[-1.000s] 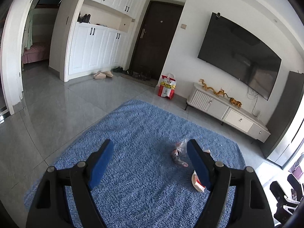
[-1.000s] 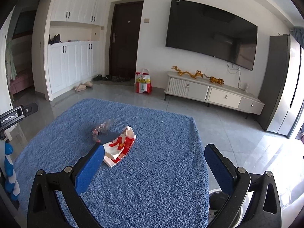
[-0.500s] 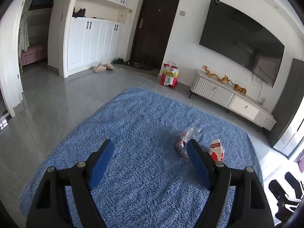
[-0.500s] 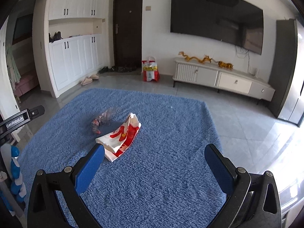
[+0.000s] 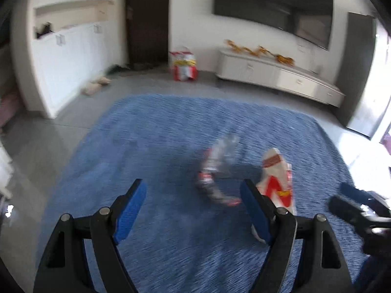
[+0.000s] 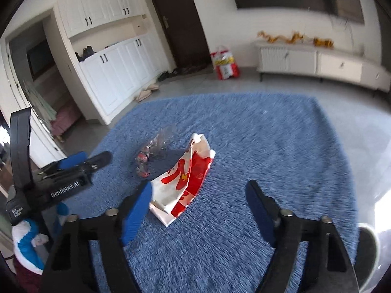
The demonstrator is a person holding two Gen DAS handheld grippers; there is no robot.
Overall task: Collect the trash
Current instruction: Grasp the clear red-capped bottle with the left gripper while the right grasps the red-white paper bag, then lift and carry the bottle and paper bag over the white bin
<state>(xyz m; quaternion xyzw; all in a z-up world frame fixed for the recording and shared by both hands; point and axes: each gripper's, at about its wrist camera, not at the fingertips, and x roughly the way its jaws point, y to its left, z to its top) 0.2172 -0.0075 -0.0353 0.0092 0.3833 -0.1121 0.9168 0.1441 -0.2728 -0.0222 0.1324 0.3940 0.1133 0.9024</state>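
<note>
**Two pieces of trash, both grippers closing in**

Two items lie near the middle of the blue rug [image 6: 268, 146]: a crumpled clear wrapper [image 6: 152, 153] and, just beside it, a red-and-white paper bag [image 6: 185, 180]. Both loom larger than a second ago. The left gripper [image 5: 193, 210] and right gripper [image 6: 198, 207] hover spread wide, empty; pickup looks imminent, nothing collected yet.

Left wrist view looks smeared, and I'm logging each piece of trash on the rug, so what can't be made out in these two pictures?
- Crumpled clear plastic wrapper: motion blur in the left wrist view; small in the right wrist view. Its print is unreadable.
- Red and white paper bag: its lower part is hidden by the left gripper finger; in the right wrist view the right gripper finger covers a corner.
- Whether either bag holds anything: not visible.
</note>
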